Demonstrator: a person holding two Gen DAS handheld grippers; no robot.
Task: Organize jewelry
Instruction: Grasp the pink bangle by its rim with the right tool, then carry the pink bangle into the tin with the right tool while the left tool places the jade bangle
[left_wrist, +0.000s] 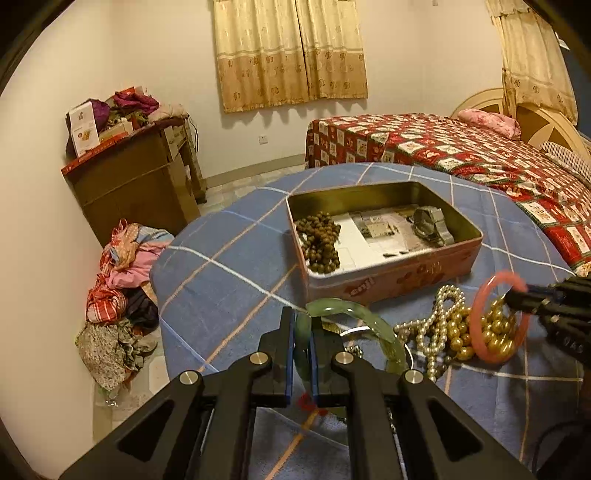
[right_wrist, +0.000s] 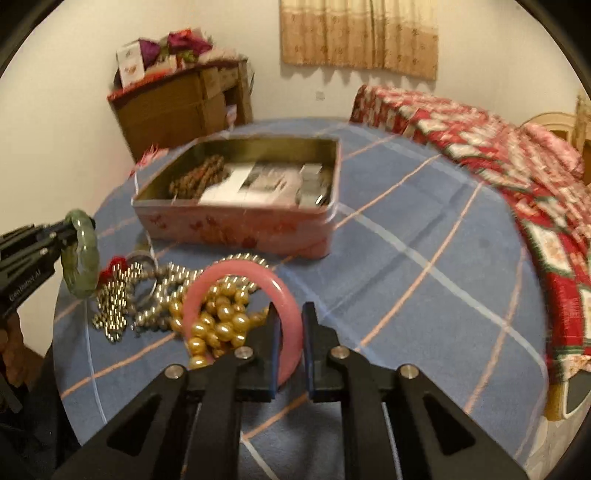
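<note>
My left gripper (left_wrist: 303, 319) is shut on a green jade bangle (left_wrist: 369, 317), held upright above the blue checked cloth; the right wrist view shows this bangle (right_wrist: 79, 254) at the far left. My right gripper (right_wrist: 291, 314) is shut on the rim of a pink bangle (right_wrist: 236, 269), which stands tilted over a heap of gold pearls (right_wrist: 221, 325). White pearls (left_wrist: 439, 321) and a silver bead chain (right_wrist: 114, 306) lie beside them. Behind stands an open pink tin (left_wrist: 388, 280) holding brown beads (left_wrist: 319, 240), papers and a metal watch (left_wrist: 430, 225).
The cloth-covered table (left_wrist: 221, 266) is round, and its edge drops off at the left and front. A bed with a red patterned cover (left_wrist: 480, 155) lies close on the right. A brown cabinet (left_wrist: 136, 177) and a pile of clothes (left_wrist: 118, 295) are on the left.
</note>
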